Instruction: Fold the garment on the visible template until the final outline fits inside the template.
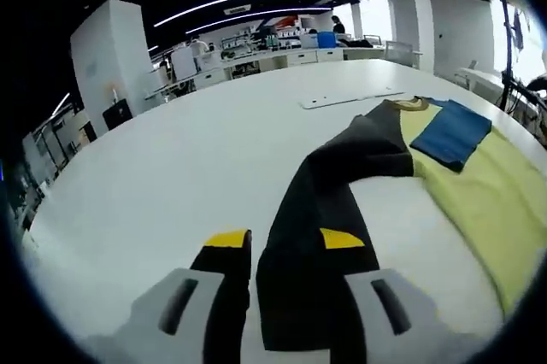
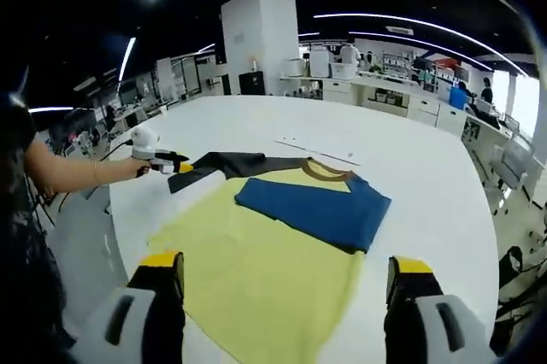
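Table: white table (image 2: 410, 167), open-plan room with desks behind.
Garment: yellow shirt (image 2: 256, 270), blue sleeve (image 2: 316, 210) folded over.
Left gripper (image 1: 286, 249): clamped on black sleeve (image 1: 333, 184).
Right gripper (image 2: 286, 274): jaws apart.

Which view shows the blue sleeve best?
The right gripper view: the blue sleeve lies folded across the yellow body, seen whole near the middle. In the left gripper view it is smaller, far off at the right edge.

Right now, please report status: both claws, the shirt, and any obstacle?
Left claw shut on dark sleeve, stretched outward. Right claw open above yellow shirt. Blue sleeve already folded in. No obstacle on white table.
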Motion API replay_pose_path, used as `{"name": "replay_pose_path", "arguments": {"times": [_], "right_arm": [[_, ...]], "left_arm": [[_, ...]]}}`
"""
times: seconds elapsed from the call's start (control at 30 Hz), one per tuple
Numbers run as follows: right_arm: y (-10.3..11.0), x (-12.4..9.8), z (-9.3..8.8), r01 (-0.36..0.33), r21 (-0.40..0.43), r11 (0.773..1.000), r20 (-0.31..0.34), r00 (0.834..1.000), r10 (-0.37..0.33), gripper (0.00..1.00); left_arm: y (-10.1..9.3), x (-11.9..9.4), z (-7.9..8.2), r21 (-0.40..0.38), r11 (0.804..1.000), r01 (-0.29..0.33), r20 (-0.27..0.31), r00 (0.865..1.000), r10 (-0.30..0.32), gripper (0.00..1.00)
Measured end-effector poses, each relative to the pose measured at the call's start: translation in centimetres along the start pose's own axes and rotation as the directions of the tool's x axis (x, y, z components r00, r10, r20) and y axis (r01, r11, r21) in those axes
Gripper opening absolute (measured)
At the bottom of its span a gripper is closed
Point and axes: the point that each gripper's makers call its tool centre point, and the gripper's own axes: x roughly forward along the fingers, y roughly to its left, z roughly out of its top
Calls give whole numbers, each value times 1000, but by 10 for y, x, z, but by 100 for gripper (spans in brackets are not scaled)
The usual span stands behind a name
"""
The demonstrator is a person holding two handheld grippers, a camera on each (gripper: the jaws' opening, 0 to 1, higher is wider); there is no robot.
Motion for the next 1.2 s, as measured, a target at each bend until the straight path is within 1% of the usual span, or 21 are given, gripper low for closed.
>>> {"name": "replay_pose_path", "arguments": {"times": [0.07,0.1,0.17,0.2,0.23,0.27,0.3,0.33,0.4,0.43,0.5,0.53,0.6,0.7,0.73,0.83,0.87,0.93,1.0,1.07,1.2], "right_arm": [[-3,1,-4,7,16,1000,-5,1000,-7,99],[-5,1,-7,12,22,1000,-11,1000,-12,99],[-8,2,-10,26,34,999,-14,1000,-25,98],[-8,2,-11,28,38,999,-19,999,-27,98],[-9,2,-12,30,39,999,-19,999,-29,98],[-9,2,-13,33,43,999,-19,999,-32,97],[-10,2,-13,34,47,998,-21,999,-34,97],[-11,2,-14,37,50,998,-23,999,-36,97],[-13,1,-16,47,57,997,-23,999,-46,97],[-14,1,-16,49,60,997,-23,999,-47,96],[-15,0,-17,53,71,996,-21,998,-52,96],[-14,-1,-17,54,70,996,-21,998,-53,96],[-15,-2,-18,58,70,996,-22,998,-57,96],[-15,-3,-21,60,84,995,-21,998,-58,95],[-15,-3,-22,61,89,994,-25,998,-59,95],[-15,-3,-25,64,92,994,-30,998,-62,95],[-15,-3,-25,65,93,994,-30,998,-62,95],[-15,-4,-25,65,98,993,-29,998,-63,94],[-14,-4,-25,64,104,992,-28,998,-62,94],[-15,-4,-25,66,108,992,-26,998,-64,93],[-14,-4,-24,63,112,992,-25,998,-61,93]], "left_arm": [[2,4,-3,16,1000,-4,-4,1000,4,23],[4,6,-6,24,1000,-10,-21,1000,11,22],[7,8,-11,15,1000,-19,-38,999,19,22],[7,9,-12,14,1000,-18,-38,999,19,22],[7,9,-9,2,1000,-18,-18,1000,18,21],[8,10,-10,9,1000,-18,-28,999,18,20],[9,11,-9,12,1000,-21,-22,1000,21,19],[10,12,-8,12,1000,-22,-21,1000,22,16],[9,16,-9,-14,1000,-6,-38,999,6,5],[10,16,-10,-15,1000,-13,-50,999,12,0],[11,16,-9,16,1000,-19,-68,997,20,0],[12,15,-6,10,1000,-23,-70,997,23,0],[17,11,1,11,999,-45,-53,998,46,0],[18,3,14,26,998,-57,-18,998,58,0],[18,0,19,61,996,-65,-5,998,66,0],[14,-9,28,68,995,-67,12,998,66,0],[13,-13,34,58,996,-71,36,997,69,0],[9,-19,41,62,996,-71,52,996,67,0],[2,-26,53,69,995,-69,83,995,63,0],[-10,-32,67,92,994,-52,128,991,40,0],[-37,-38,92,117,993,-13,183,983,-9,0]]}}
